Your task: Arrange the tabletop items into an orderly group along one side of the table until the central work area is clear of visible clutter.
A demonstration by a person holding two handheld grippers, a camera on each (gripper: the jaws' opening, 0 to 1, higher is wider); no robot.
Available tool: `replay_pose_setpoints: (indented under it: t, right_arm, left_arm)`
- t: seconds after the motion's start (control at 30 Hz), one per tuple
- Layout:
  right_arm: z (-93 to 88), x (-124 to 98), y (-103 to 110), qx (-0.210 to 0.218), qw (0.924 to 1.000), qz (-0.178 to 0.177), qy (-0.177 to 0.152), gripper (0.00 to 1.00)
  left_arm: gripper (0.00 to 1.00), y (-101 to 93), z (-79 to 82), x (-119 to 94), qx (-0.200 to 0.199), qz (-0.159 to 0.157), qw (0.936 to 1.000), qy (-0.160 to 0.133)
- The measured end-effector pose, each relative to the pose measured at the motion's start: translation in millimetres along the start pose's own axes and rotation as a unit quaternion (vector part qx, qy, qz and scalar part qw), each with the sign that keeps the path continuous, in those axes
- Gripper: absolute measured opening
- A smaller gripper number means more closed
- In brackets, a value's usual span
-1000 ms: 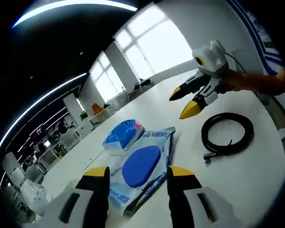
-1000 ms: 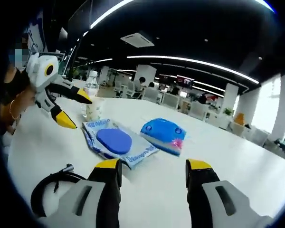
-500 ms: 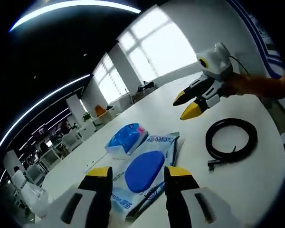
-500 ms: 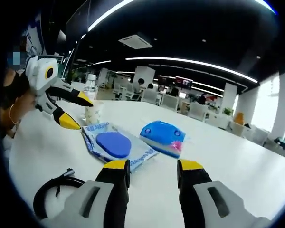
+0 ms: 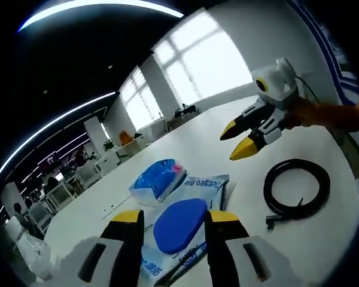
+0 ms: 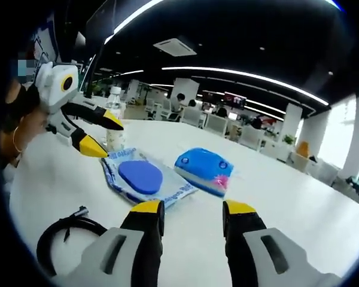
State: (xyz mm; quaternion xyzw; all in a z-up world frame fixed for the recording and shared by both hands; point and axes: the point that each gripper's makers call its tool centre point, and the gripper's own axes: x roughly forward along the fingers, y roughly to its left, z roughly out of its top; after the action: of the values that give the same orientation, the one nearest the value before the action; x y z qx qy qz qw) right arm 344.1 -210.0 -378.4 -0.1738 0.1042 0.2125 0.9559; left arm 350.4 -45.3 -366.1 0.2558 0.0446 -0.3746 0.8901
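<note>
Since a second ago the right gripper (image 6: 185, 212) has narrowed its jaws, and the left gripper (image 5: 169, 216) seems slightly narrower too, both hovering apart.

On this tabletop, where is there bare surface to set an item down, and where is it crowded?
Bare table lies beyond the blue tissue pack, out toward the far edge. Another free patch sits between the black cable coil and the wet-wipes pack. It is crowded where the wipes pack and tissue pack lie close together, with the water bottle just behind them.
</note>
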Motion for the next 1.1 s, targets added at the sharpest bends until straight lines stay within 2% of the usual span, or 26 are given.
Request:
replay_pose_setpoints:
  t: [0.13,0.37,0.6,0.87,1.0,1.1]
  right_arm:
    - [4.3,1.0,-2.8,0.0,1.0,0.0,-0.004,0.36]
    - [11.1,7.0,-9.7,0.005,0.9999,-0.001,-0.012,0.36]
    - [6.3,18.6,-12.0,0.016,0.9998,0.002,-0.015,0.35]
    - [-0.1,24.6,-17.6,0.028,0.9996,0.004,-0.005,0.34]
    - [8.1,28.7,-24.2,0.038,0.9992,-0.002,-0.009,0.33]
    - [13.8,34.0,-27.8,0.049,0.9986,-0.005,-0.017,0.32]
  left_arm:
    - [0.36,-5.3,2.2,5.9,0.005,-0.014,0.9999,-0.004]
    - [0.35,1.0,6.7,18.3,-0.005,-0.015,0.9999,-0.003]
    - [0.35,8.7,4.7,30.2,-0.025,-0.008,0.9997,-0.004]
    - [0.34,4.3,-5.9,40.6,-0.036,-0.026,0.9989,0.019]
    - [0.32,9.4,-4.5,46.7,-0.049,-0.027,0.9981,0.023]
    - [0.31,14.6,-0.8,51.1,-0.062,-0.02,0.9978,0.015]
